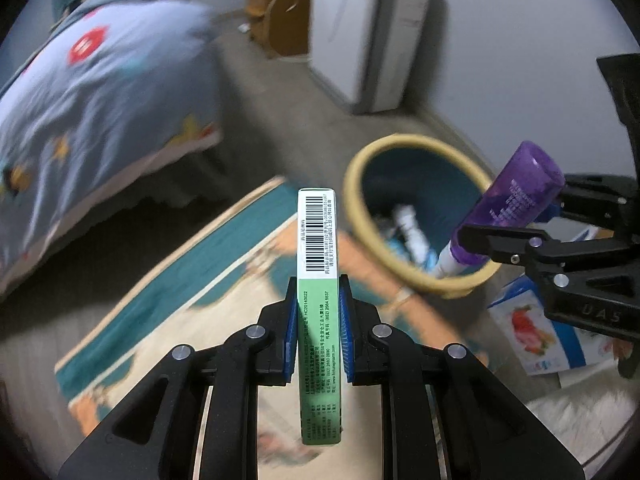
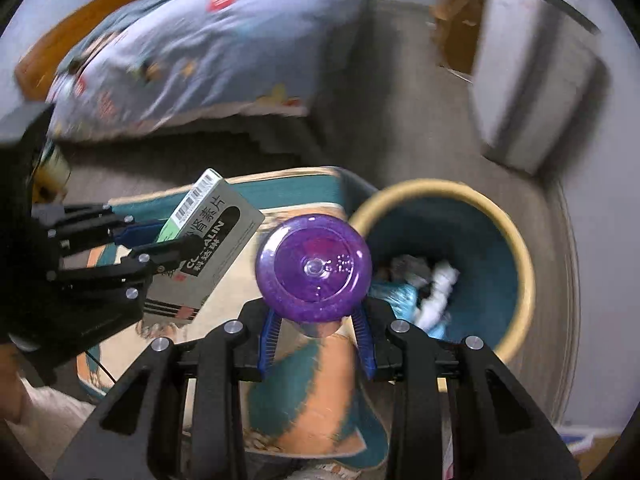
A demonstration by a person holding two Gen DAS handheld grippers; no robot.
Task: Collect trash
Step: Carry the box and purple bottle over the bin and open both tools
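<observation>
My left gripper (image 1: 318, 312) is shut on a slim green and white medicine box (image 1: 318, 280), held edge-on with its barcode end pointing away. In the right wrist view the same box (image 2: 216, 248) shows its grey face in the left gripper (image 2: 160, 242). My right gripper (image 2: 316, 328) is shut on a purple bottle (image 2: 314, 268), bottom end toward the camera. From the left wrist view the purple bottle (image 1: 508, 204) hangs cap-down over the near rim of a round bin (image 1: 356, 208) in the right gripper (image 1: 516, 236). The bin (image 2: 524, 280) has a yellow rim, a teal inside and trash at the bottom.
A patterned teal and orange rug (image 1: 224, 280) lies under both grippers. A bed with a blue quilt (image 1: 100, 92) stands to the left, a white appliance (image 1: 360, 40) and a brown cardboard box (image 1: 276, 12) at the back. A blue and white carton (image 1: 532, 332) lies on the floor right of the bin.
</observation>
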